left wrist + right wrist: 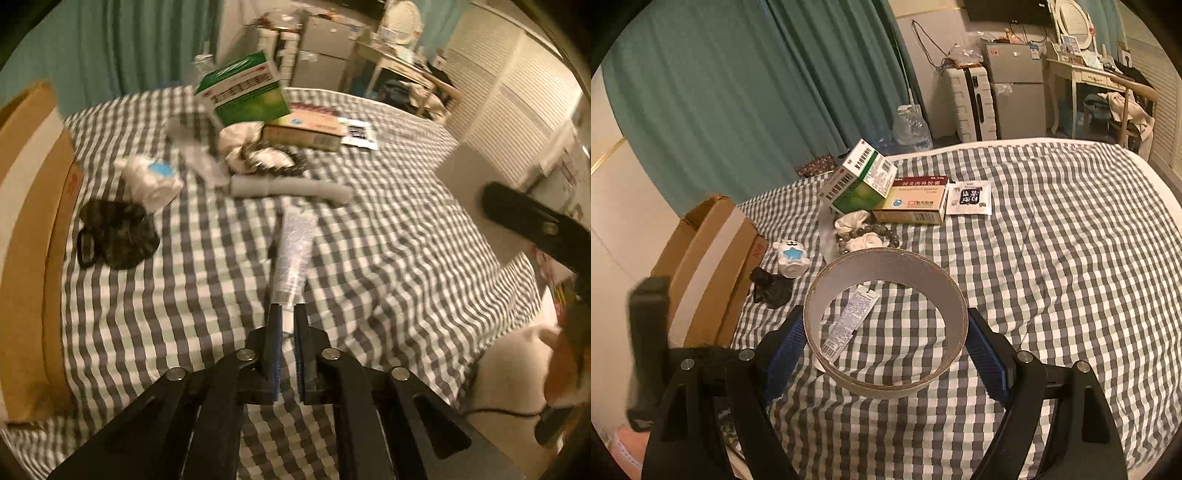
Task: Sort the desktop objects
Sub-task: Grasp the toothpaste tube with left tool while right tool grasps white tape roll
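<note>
- Checked grey-and-white cloth (1052, 258) covers the broad surface that carries everything; teal curtains (738, 92) hang behind it, and a small grey fridge (1015, 92) stands at the far wall beside a white suitcase (971, 103).
- Left of the cloth's clutter, a brown cardboard box (713, 258) lies at the cloth's edge with its flap up.
- Just right of the cardboard box sit a dark crumpled item (118, 236) and a white toy with a blue star (790, 256).
- Further right from the cardboard box, a green medicine box (860, 181) leans tilted on a flat tan carton (916, 203); a bead bracelet (868, 232) and a white scrunchie (849, 221) lie in front of them, and a white sachet (969, 197) touches the carton's right side.
- Left gripper (287, 317): jaws nearly together, clamped on the tail end of a white tube (293, 251), which points away toward a grey roll (291, 190) lying across the cloth.
- Right gripper (886, 332): jaws wide apart, blue pads (984, 354) pressing the two outer sides of a cardboard tape ring (886, 321). Through the ring, the white tube shows on the cloth.
</note>
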